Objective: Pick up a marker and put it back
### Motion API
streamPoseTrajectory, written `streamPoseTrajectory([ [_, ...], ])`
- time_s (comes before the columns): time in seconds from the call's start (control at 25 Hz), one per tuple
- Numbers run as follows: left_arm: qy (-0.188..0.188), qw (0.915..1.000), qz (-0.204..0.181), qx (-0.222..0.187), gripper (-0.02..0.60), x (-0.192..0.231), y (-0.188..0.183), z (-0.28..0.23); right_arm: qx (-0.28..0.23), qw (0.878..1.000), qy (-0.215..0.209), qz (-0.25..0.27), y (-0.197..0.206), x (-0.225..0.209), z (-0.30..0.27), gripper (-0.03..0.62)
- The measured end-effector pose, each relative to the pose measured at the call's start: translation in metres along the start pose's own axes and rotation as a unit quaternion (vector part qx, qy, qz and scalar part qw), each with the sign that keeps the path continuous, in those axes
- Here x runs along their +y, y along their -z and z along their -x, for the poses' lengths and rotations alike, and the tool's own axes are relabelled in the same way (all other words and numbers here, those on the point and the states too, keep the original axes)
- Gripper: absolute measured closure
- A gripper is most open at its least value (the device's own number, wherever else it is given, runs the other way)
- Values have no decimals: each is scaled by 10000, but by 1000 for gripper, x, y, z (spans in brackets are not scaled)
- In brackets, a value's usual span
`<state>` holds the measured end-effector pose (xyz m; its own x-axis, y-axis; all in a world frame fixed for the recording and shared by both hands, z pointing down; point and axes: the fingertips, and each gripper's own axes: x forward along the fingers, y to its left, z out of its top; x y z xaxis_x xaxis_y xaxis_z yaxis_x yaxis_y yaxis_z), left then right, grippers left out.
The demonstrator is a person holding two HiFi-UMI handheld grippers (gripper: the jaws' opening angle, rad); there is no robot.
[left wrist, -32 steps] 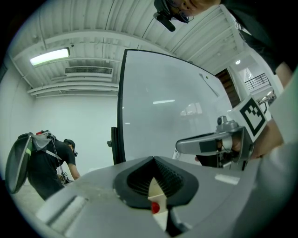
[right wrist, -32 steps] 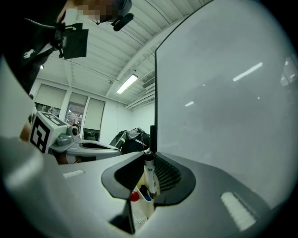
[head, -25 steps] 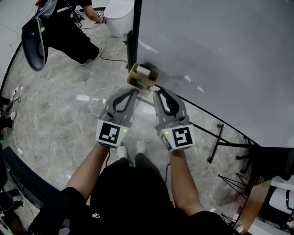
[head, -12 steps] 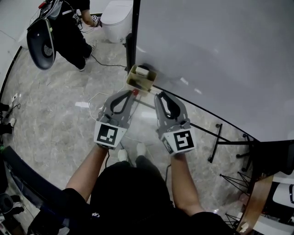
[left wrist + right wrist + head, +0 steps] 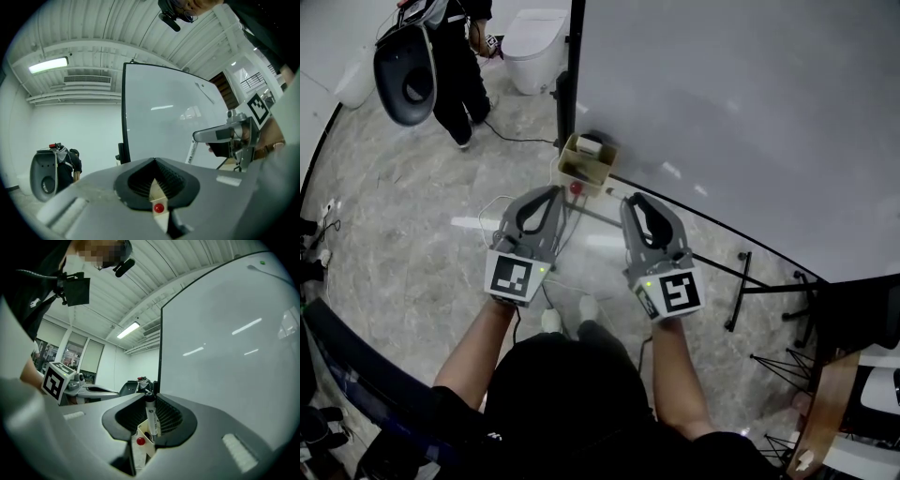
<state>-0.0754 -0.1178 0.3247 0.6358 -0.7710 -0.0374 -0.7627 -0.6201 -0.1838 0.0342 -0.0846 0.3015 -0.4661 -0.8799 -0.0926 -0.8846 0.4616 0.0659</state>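
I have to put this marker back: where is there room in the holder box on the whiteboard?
The holder box looks bare in its middle, between the white item at its far end and the red cap at its near edge. The approach is crowded: the right gripper, holding the marker, and the left gripper sit just before it, whiteboard behind.

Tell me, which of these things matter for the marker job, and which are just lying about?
For the job: black marker in the right gripper; beige holder at the whiteboard edge; left gripper, shut, empty.
Just about: white floor cable; person standing behind; black stand legs.
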Motion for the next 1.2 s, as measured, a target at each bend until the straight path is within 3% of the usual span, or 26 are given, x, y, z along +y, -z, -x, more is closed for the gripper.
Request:
streamPoseTrajectory([
  [1.2, -43, 10000, 44, -58, 578, 5, -5, -2, -65, 9999, 133, -8, -8, -13, 10, 519],
])
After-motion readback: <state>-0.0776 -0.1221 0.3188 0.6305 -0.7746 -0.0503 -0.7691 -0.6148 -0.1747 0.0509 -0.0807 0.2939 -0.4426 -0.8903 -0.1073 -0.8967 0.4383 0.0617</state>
